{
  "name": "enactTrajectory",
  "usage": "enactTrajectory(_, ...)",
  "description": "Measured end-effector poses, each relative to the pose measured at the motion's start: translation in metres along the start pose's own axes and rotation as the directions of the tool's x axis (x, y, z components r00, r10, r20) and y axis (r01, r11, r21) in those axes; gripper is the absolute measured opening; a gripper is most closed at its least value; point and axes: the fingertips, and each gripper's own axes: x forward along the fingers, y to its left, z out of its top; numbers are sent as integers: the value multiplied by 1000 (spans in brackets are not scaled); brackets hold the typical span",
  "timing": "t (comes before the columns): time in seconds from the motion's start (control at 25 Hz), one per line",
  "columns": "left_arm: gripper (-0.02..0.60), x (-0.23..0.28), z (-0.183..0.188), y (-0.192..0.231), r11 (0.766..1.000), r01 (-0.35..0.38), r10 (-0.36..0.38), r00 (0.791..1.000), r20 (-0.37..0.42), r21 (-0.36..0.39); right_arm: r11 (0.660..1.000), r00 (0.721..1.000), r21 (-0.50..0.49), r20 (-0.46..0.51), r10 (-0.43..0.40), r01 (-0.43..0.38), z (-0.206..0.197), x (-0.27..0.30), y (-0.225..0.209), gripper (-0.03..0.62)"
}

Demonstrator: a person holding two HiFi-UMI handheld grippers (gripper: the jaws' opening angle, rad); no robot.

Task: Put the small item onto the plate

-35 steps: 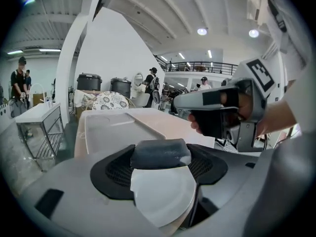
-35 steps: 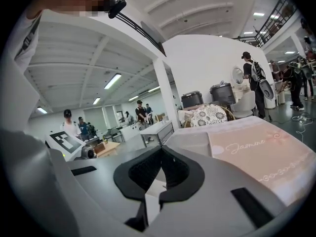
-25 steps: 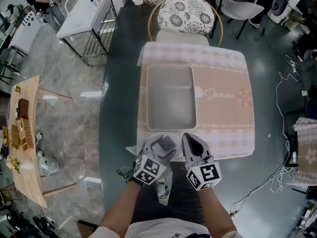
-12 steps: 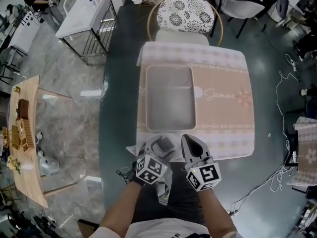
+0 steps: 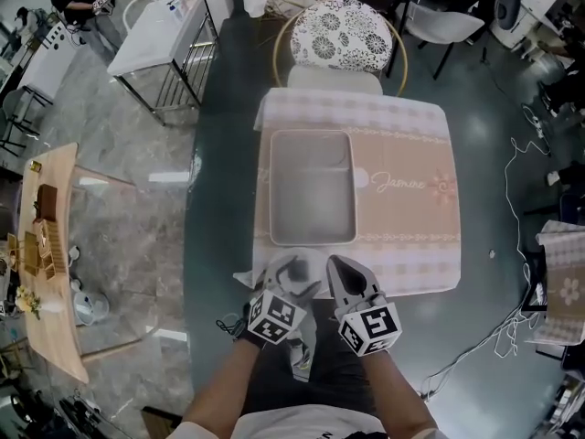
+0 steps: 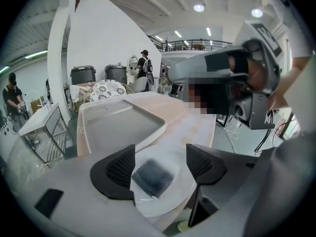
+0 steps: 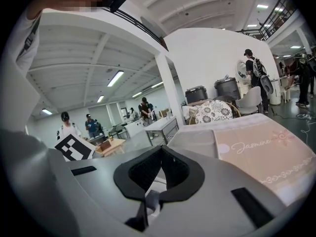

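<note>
A white plate (image 6: 181, 187) sits at the near edge of the pink-clothed table (image 5: 411, 213), and a small dark square item (image 6: 152, 177) lies on it. My left gripper (image 6: 160, 164) stands open right over the plate, one jaw on each side of the item, and its left jaw hides the plate's left rim. In the head view this left gripper (image 5: 291, 268) is at the table's front edge. My right gripper (image 5: 338, 265) is just to its right. In its own view the right gripper (image 7: 160, 154) has its pads shut together with nothing held between them.
A grey rectangular tray (image 5: 311, 190) lies on the cloth just beyond the plate. A patterned round chair (image 5: 340, 30) stands at the table's far side. A white metal table (image 5: 160, 30) and a wooden table (image 5: 46, 245) are to the left. Cables (image 5: 523, 154) trail on the floor at right.
Both grippers have shifted slightly left and toward the table's front edge. The dark item shows less clearly in the head view. Neither gripper's state has changed.
</note>
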Motion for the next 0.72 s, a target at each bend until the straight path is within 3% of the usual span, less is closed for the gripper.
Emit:
enactTrajectory(0.2, 304, -36, 48, -15, 998, 32, -26, 996, 91, -62, 1000, 1000, -10, 1, 2, -2, 31, -14, 13, 14)
enactTrajectory(0.28, 235, -52, 72, -17, 997, 25, -14, 991, 133, -77, 1000, 1000, -9, 10, -1, 1, 45, -20, 15, 14)
enactTrajectory(0.4, 63, -79, 104, -15, 994, -26, 46, 980, 195, -107, 1000, 1000, -10, 20, -1, 1, 66, -31, 23, 14)
enactTrajectory(0.44, 42, -89, 113, -15, 993, -38, 62, 975, 212, -115, 1000, 1000, -12, 22, 1, -1, 72, -35, 26, 15)
enactTrajectory(0.72, 6, -140, 155, -26, 986, -57, 101, 952, 288, -157, 999, 999, -26, 38, 27, -26, 105, -63, 57, 15)
